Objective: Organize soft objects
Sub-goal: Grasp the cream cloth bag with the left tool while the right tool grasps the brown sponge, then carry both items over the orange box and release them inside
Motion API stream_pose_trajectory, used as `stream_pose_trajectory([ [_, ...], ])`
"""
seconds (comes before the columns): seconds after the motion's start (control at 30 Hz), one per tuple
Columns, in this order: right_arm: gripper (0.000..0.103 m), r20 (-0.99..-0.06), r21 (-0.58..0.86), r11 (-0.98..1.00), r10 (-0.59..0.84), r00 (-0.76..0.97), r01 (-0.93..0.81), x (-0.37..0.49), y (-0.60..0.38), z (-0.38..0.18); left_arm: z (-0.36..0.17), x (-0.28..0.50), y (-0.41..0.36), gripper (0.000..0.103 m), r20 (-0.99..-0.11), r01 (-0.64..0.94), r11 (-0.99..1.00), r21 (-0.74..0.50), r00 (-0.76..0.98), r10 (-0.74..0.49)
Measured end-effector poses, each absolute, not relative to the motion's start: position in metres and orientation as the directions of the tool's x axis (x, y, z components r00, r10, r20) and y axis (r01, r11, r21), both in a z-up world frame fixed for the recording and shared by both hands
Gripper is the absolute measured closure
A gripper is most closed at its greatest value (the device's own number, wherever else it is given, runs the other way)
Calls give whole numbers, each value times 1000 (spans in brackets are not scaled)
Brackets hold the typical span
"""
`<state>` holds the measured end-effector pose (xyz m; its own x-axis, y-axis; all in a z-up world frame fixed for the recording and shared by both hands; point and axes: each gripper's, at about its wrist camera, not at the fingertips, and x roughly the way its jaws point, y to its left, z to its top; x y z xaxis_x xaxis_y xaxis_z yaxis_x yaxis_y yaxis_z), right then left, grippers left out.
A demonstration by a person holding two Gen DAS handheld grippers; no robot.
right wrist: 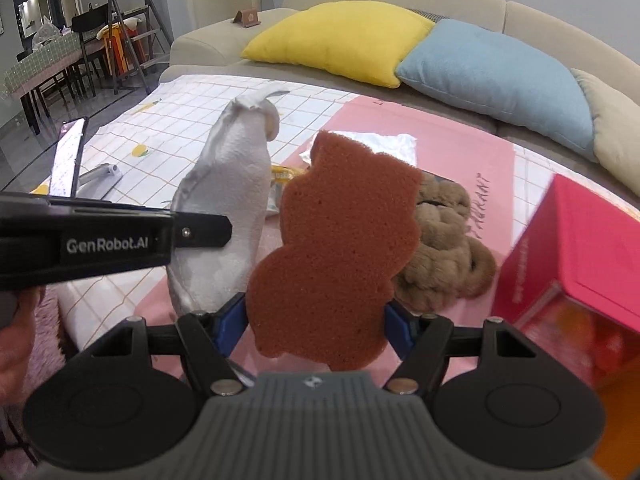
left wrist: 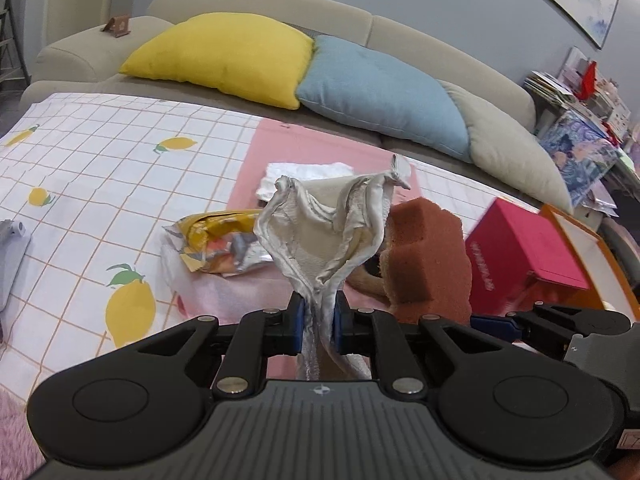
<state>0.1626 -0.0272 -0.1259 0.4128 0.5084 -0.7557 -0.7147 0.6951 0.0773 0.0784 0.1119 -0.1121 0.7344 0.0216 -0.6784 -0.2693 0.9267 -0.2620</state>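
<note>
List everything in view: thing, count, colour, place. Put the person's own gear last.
Cloth: one, grey-white, lifted, pinched in the left gripper.
Sponge: one, brown, lifted, held in the right gripper.
Plush toy: one, tan, on the pink mat behind the sponge.
Snack bag: one, yellow, crumpled, at the mat's left edge.
Folded towel: one, white, far end of the mat.
Pink mat: one, over the lemon-print tablecloth.
Red box: one, right of the mat.
Cushions: yellow, blue, beige, along the sofa.
Phone: one, propped on a stand, left.
Left gripper: fingers shut on the cloth.
Right gripper: fingers clamp the sponge's sides.
</note>
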Motion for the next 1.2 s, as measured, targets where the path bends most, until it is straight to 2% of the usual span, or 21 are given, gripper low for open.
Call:
stream_pose_trajectory([
  [0.17,33,-735,61,723,499,458,-689,153,-59,-101,-94,71,96,88,-665,-227,930,-288,747,-24],
  [0.67,33,-661,-19,813,427,617,-582,152,-164,-35,-31,88,22,88,-519,5,912,-411,821,-239],
  [0.83,33,-654,-132,823,347,672,-553,158,-196,-23,-18,107,-10,88,-500,87,903,-421,808,-311],
  [1.0,33,-660,-234,831,246,710,-505,169,-229,-18,-10,134,-49,88,-517,164,897,-411,768,-377],
  [1.1,33,-684,-310,818,162,712,-484,179,-244,-20,-6,153,-73,88,-525,215,885,-412,738,-424],
  [1.2,33,-721,-329,819,103,685,-470,191,-259,-23,-4,172,-93,88,-533,254,871,-420,708,-463],
])
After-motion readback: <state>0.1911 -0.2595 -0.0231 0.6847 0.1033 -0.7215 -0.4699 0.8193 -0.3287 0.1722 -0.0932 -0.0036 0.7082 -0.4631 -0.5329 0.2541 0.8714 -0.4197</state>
